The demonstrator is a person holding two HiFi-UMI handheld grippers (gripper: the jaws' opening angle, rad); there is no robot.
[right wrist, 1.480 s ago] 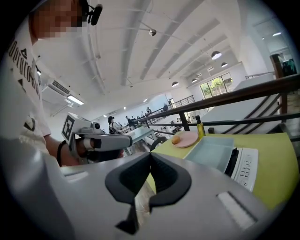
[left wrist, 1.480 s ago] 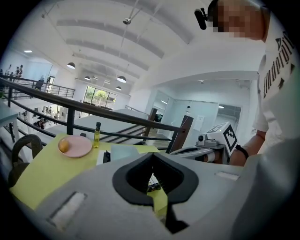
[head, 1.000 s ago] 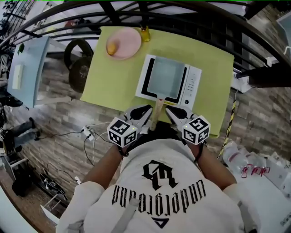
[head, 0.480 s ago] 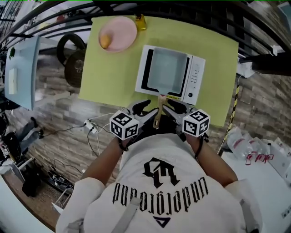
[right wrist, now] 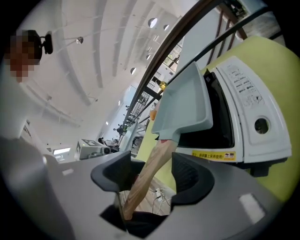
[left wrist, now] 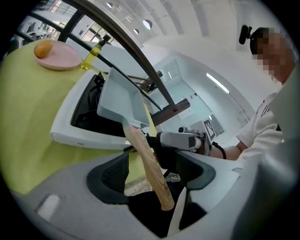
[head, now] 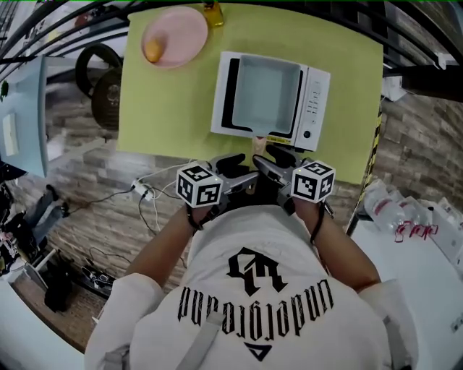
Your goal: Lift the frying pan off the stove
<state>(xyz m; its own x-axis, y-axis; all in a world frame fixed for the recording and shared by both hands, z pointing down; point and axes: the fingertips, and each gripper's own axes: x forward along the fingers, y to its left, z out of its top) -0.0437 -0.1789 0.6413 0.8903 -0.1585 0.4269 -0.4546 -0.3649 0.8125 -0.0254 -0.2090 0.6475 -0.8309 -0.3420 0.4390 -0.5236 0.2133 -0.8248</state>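
Observation:
A square grey frying pan [head: 265,94] rests on the white stove [head: 313,101] on the yellow-green table [head: 173,108]. Its wooden handle [left wrist: 149,164] points toward me past the table's front edge. My left gripper [head: 235,170] and right gripper [head: 271,162] flank that handle from either side. Both pairs of jaws are opening wide. In the left gripper view the handle runs between the left gripper [left wrist: 154,176] pads with gaps on both sides. In the right gripper view the handle [right wrist: 147,176] lies between the right gripper [right wrist: 152,180] pads, and the pan [right wrist: 185,110] and stove [right wrist: 248,117] lie ahead.
A pink plate [head: 181,40] with an orange fruit [head: 152,50] and a yellow bottle [head: 211,13] stand at the table's far left. Black railing bars arch over the table. Cables [head: 145,194] lie on the floor to the left. A white surface [head: 427,274] holds plastic bags at the right.
Both grippers' jaws have spread apart around the wooden handle. The grippers have shifted slightly closer to the table's edge and the head view has tilted.

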